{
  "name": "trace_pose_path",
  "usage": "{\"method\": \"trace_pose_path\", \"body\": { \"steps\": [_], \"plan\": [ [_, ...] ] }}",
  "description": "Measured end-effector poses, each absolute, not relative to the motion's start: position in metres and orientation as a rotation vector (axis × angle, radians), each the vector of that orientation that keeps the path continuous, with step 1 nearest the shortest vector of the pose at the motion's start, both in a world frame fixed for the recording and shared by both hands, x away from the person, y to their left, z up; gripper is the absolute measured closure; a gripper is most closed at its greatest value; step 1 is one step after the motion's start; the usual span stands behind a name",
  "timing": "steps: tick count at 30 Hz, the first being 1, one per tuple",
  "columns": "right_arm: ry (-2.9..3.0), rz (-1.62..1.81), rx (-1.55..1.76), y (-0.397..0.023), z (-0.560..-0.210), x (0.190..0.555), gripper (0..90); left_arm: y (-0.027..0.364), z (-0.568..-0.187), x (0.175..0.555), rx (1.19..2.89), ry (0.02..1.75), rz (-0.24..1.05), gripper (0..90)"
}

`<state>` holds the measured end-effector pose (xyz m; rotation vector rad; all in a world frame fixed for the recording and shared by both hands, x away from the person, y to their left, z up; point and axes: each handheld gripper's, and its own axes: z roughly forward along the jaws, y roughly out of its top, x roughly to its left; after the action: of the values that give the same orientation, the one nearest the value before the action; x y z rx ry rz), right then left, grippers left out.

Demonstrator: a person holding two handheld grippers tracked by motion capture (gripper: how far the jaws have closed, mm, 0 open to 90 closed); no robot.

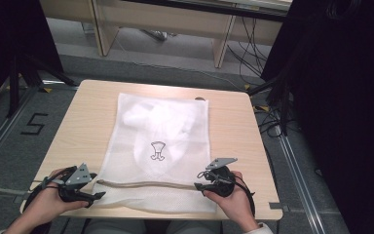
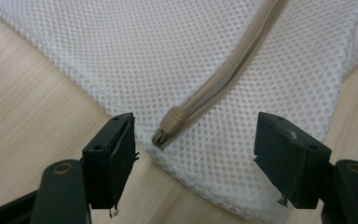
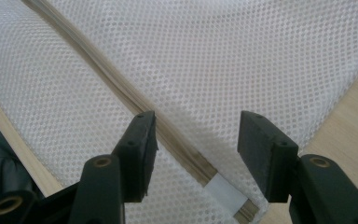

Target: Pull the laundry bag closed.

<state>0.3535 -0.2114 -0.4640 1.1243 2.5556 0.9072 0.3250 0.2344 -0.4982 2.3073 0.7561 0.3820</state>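
Note:
A white mesh laundry bag (image 1: 160, 146) lies flat on the wooden table (image 1: 83, 122), with white cloth and a small printed logo (image 1: 158, 150) showing through it. A beige zipper (image 1: 146, 184) runs across its near end. My left gripper (image 1: 96, 187) sits at the bag's near left corner, open, with the zipper's slider (image 2: 170, 122) between the jaws and untouched. My right gripper (image 1: 199, 180) is at the zipper's right end, open, its jaws astride the zipper tape (image 3: 168, 135) just above the mesh (image 3: 242, 60).
Beyond the table's far edge a grey floor holds cables (image 1: 246, 53) and wooden furniture legs (image 1: 222, 41). Black stands (image 1: 19, 73) flank the table on the left and dark curtains (image 1: 341, 97) on the right. Bare tabletop borders the bag on both sides.

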Motion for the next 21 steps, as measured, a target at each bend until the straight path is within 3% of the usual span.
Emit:
{"method": "trace_pose_path", "body": {
  "steps": [8, 21],
  "plan": [
    [2.595, 0.962, 1.049, -0.192, -0.458, 0.354, 47.3, 0.24, -0.5, 0.328, 2.287, 0.836, 0.323, 29.8],
    [2.688, 1.025, 0.798, -0.118, -0.455, 0.367, 53.8, 0.241, -0.501, 0.33, 2.299, 0.825, 0.313, 28.7]
  ]
}}
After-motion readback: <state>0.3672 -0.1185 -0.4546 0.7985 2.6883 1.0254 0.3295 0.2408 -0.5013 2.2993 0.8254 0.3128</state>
